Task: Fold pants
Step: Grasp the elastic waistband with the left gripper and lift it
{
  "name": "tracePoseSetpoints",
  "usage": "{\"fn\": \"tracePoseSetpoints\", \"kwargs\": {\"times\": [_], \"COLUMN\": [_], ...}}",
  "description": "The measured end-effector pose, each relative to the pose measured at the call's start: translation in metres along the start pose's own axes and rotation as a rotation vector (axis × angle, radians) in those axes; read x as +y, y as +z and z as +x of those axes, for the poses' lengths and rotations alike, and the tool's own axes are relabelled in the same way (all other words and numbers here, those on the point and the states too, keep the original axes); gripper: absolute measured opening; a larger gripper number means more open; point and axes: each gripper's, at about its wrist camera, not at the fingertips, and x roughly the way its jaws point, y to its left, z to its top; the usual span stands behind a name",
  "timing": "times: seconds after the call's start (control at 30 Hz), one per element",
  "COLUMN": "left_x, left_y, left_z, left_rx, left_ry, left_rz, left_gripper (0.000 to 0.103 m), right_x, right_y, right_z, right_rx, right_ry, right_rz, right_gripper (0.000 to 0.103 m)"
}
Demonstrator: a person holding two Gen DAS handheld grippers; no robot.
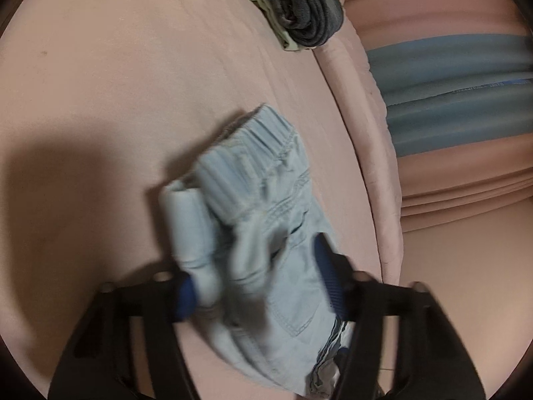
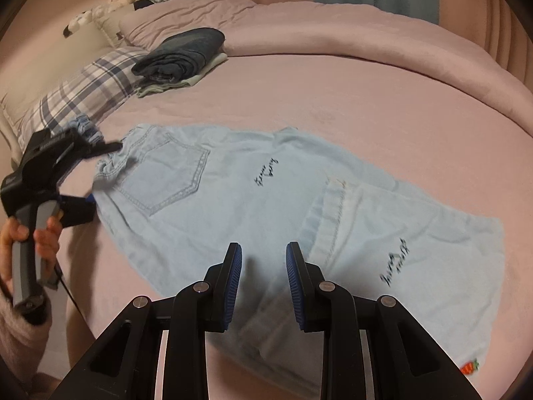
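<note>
Light blue pants lie spread on my pink bed, waistband end bunched in my left gripper.

My left gripper's blue pads sit on either side of the gathered waistband, the denim filling the gap and pressed between them. My right gripper hangs low over the leg fabric with its jaws narrow and nothing between them. The legs stretch toward the right, the back pocket facing up. A stack of folded clothes sits farther up the bed, near a plaid pillow.
</note>
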Motion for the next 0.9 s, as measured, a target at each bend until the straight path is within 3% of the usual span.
{"fn": "tracePoseSetpoints", "kwargs": {"times": [0.07,0.1,0.33,0.47,0.6,0.83,0.9], "left_x": [0.002,0.001,-0.029,-0.050,-0.076,-0.118,-0.130], "left_y": [0.002,0.002,-0.006,-0.015,-0.029,-0.059,-0.072], "left_z": [-0.005,-0.009,-0.022,-0.027,-0.027,-0.020,-0.014], "left_rx": [-0.003,-0.004,-0.034,-0.046,-0.048,-0.029,-0.010], "left_ry": [-0.011,-0.014,-0.028,-0.046,-0.059,-0.052,-0.054], "left_rz": [0.008,0.030,0.231,0.352,0.484,0.672,0.730], "left_gripper": [0.028,0.026,0.022,0.023,0.023,0.023,0.023], "right_x": [0.003,0.005,0.017,0.021,0.022,-0.009,-0.025], "right_y": [0.007,0.011,0.047,0.046,0.046,0.033,0.027], "right_z": [0.007,0.010,0.046,0.085,0.082,0.047,0.037], "right_rx": [0.003,0.005,0.025,0.128,0.111,0.060,0.036], "right_ry": [0.001,0.000,0.043,0.035,0.043,0.228,0.315], "right_rz": [-0.002,-0.005,0.017,0.039,0.032,0.228,0.321], "right_gripper": [0.027,0.027,0.027,0.028,0.028,0.028,0.035]}}
